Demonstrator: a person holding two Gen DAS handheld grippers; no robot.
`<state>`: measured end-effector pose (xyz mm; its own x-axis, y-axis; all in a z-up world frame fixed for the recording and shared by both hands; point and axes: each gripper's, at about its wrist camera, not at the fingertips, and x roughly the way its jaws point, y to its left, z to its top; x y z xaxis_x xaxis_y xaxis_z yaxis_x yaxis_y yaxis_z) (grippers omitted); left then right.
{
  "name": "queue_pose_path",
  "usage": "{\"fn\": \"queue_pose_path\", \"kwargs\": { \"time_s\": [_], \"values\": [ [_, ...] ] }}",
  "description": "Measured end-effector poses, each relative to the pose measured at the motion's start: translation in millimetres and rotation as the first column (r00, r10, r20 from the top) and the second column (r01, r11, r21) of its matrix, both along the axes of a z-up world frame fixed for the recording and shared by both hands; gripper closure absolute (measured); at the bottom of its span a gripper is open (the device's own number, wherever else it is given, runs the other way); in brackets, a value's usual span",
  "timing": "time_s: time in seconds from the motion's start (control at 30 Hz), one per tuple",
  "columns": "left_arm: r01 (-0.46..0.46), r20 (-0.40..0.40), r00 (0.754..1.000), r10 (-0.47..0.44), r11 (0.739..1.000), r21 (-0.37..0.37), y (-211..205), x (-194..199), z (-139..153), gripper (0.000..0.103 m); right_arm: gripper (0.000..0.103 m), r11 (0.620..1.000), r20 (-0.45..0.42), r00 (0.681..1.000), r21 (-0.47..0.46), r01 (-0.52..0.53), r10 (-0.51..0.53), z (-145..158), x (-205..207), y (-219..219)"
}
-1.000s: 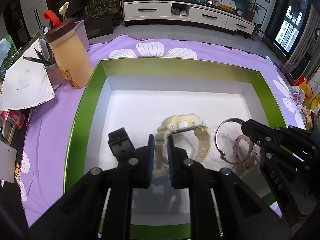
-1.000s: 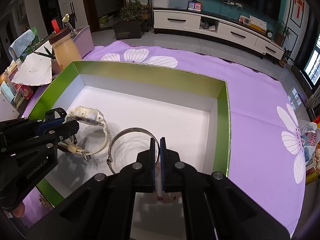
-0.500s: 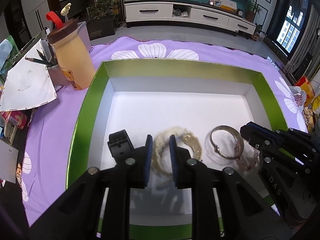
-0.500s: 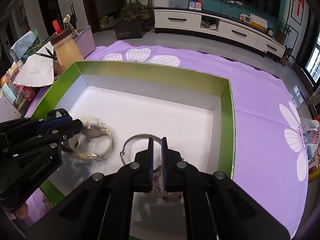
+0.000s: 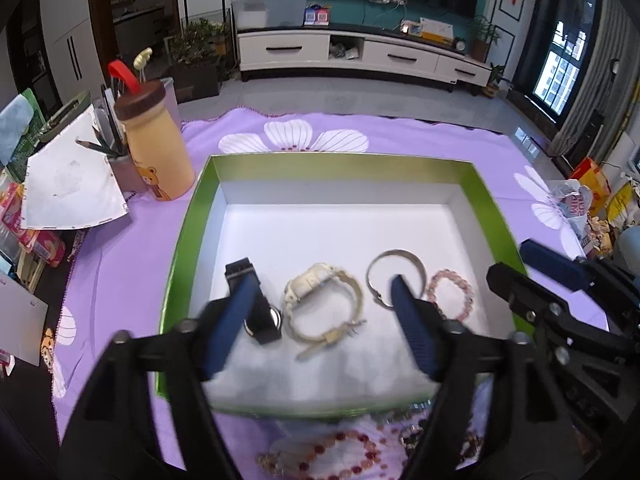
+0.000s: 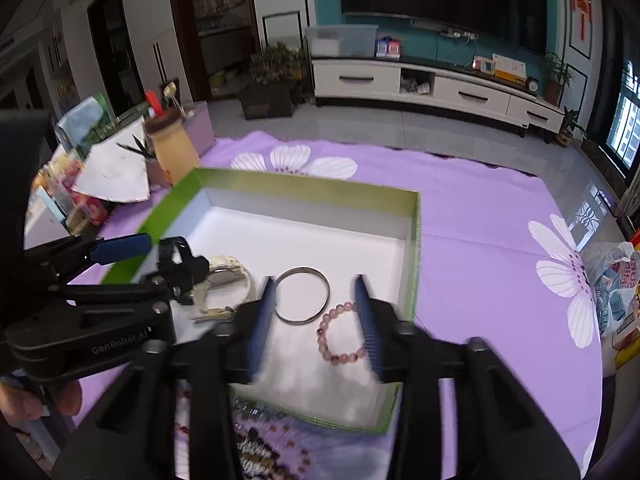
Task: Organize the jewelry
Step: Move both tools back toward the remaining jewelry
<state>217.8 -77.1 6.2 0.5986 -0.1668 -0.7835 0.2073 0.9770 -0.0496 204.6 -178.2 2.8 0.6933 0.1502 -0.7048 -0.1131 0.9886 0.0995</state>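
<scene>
Inside the green box (image 5: 188,232), four pieces are laid apart; both jaws are spread, empty; remaining beads (image 5: 344,444) should be pinched gently.

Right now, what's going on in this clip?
A person with a gripper in each hand is sorting jewelry into a green-walled box. Lying on its white floor in a row are a black watch, a cream watch, a silver bangle and a pink bead bracelet. The left gripper and right gripper are open above them, holding nothing. More beaded pieces wait on the purple cloth outside.
</scene>
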Motion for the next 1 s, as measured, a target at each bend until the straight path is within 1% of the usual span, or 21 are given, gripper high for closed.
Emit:
{"fn": "queue_pose_path", "kwargs": {
  "time_s": [0.07,0.1,0.17,0.2,0.23,0.3,0.47,0.6,0.73,0.8,1.0],
  "values": [
    [0.011,0.008,1.0,-0.011,1.0,-0.009,2,-13,6,0.017,0.049,1.0,0.01,1.0,0.014,-0.001,0.001,4,-15,-2],
    [0.012,0.009,1.0,-0.012,1.0,-0.016,4,-19,8,0.01,0.046,1.0,0.013,1.0,0.018,-0.001,0.001,6,-23,-3],
    [0.014,0.008,1.0,-0.014,0.999,-0.034,10,-32,11,0.008,0.04,1.0,0.015,1.0,0.019,0.005,-0.006,8,-37,-4],
    [0.016,0.005,1.0,-0.016,0.999,-0.041,13,-37,11,0.003,0.038,1.0,0.016,1.0,0.022,0.008,-0.008,9,-45,-6],
    [0.01,0.002,1.0,-0.01,0.999,-0.051,20,-46,12,0.002,0.037,1.0,0.016,1.0,0.026,0.009,-0.01,9,-50,-7],
    [-0.003,-0.001,1.0,0.003,0.998,-0.067,29,-57,11,0.002,0.034,0.999,0.014,1.0,0.036,0.011,-0.011,9,-65,-9],
    [-0.068,-0.023,0.998,0.066,0.99,-0.123,65,-90,3,0.002,0.034,0.999,0.001,1.0,0.04,0.021,-0.021,5,-96,-15],
    [-0.11,-0.018,0.994,0.109,0.985,-0.134,89,-115,-6,0.002,0.034,0.998,-0.014,0.999,0.056,0.03,-0.029,-2,-116,-20],
    [-0.1,-0.025,0.995,0.098,0.986,-0.137,99,-134,-19,0.002,0.034,0.998,-0.04,0.999,0.06,0.037,-0.035,-14,-132,-24],
    [-0.094,-0.041,0.995,0.089,0.987,-0.132,100,-143,-27,0.002,0.034,0.997,-0.063,0.997,0.06,0.037,-0.033,-23,-138,-25],
    [-0.121,-0.066,0.991,0.113,0.982,-0.144,104,-166,-43,0.002,0.034,0.997,-0.138,0.99,0.061,0.036,-0.028,-54,-152,-24]
  ]
}}
